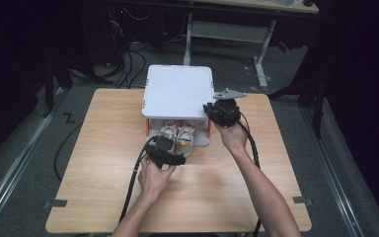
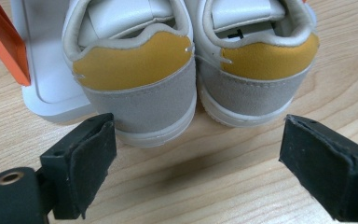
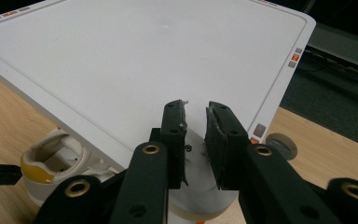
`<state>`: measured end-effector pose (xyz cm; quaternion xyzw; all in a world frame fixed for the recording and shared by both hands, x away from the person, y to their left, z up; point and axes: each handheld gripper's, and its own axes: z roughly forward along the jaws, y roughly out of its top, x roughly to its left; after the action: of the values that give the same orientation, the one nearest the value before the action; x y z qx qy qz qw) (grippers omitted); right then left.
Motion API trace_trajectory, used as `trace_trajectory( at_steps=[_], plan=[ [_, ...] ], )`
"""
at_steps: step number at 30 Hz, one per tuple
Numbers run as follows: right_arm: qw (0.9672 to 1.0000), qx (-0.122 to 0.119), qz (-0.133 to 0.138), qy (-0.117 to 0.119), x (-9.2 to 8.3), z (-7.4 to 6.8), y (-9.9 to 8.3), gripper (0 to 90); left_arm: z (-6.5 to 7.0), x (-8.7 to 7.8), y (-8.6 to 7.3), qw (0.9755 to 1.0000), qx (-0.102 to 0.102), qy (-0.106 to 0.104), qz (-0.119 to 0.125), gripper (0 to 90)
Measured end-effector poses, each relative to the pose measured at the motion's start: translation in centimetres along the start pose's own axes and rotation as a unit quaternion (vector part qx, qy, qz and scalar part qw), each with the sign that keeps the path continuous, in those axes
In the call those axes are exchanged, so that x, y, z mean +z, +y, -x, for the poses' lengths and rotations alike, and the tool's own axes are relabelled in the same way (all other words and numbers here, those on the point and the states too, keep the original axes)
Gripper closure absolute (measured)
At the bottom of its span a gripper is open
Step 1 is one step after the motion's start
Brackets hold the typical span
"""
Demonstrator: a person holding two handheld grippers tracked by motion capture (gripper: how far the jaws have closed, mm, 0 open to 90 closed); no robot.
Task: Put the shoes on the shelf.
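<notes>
Pair of small shoes (image 2: pixel 186 79): heels outward on bench (image 1: pixel 103 163), toes under white lidded box (image 1: pixel 177 91). Left gripper (image 2: pixel 196 163): fingers released wide, empty, just behind heels. Right gripper (image 3: pixel 196 140): fingers clenched at lid's near corner, likely bracing box.

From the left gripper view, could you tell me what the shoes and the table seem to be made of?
Shoes: grey heel band looks like matte, napped suede; the yellow tab and white upper look like smooth leather or synthetic. Table: light wood or wood-look laminate, going by its grain lines.
</notes>
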<state>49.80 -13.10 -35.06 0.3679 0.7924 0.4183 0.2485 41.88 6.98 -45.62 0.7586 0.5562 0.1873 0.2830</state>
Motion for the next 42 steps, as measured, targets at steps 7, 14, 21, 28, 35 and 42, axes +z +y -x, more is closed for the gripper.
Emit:
trace_trajectory(
  at_steps=[7, 14, 21, 28, 35, 42],
  plan=[
    [1.0, 0.001, 0.001, 0.001, 0.0, 0.0, 0.0, 77.1, 0.3, 0.2, 0.3, 0.9998, -0.004, 0.018, 0.003, 19.0],
    [1.0, -0.001, 0.0, 0.0, 0.0, 0.0, 0.0, 77.2, 0.5, 0.6, 0.8, 0.9997, -0.014, 0.018, 0.005, 19.5],
    [1.0, -0.001, 0.0, 0.001, 0.0, 0.0, 0.0, 77.2, 0.6, 1.4, 1.8, 0.9994, -0.026, 0.021, 0.007, 21.0],
    [1.0, 0.001, -0.002, 0.004, -0.1, 0.0, 0.0, 77.3, 0.7, 2.2, 2.5, 0.9985, -0.042, 0.028, 0.022, 22.7],
    [1.0, 0.001, -0.002, 0.004, -0.1, 0.0, 0.0, 77.3, 0.7, 3.4, 3.1, 0.9966, -0.064, 0.032, 0.041, 23.9],
    [1.0, 0.001, -0.004, 0.001, -0.1, -0.1, 0.0, 77.3, 0.6, 4.5, 3.5, 0.9939, -0.082, 0.036, 0.064, 25.1]
  ],
)
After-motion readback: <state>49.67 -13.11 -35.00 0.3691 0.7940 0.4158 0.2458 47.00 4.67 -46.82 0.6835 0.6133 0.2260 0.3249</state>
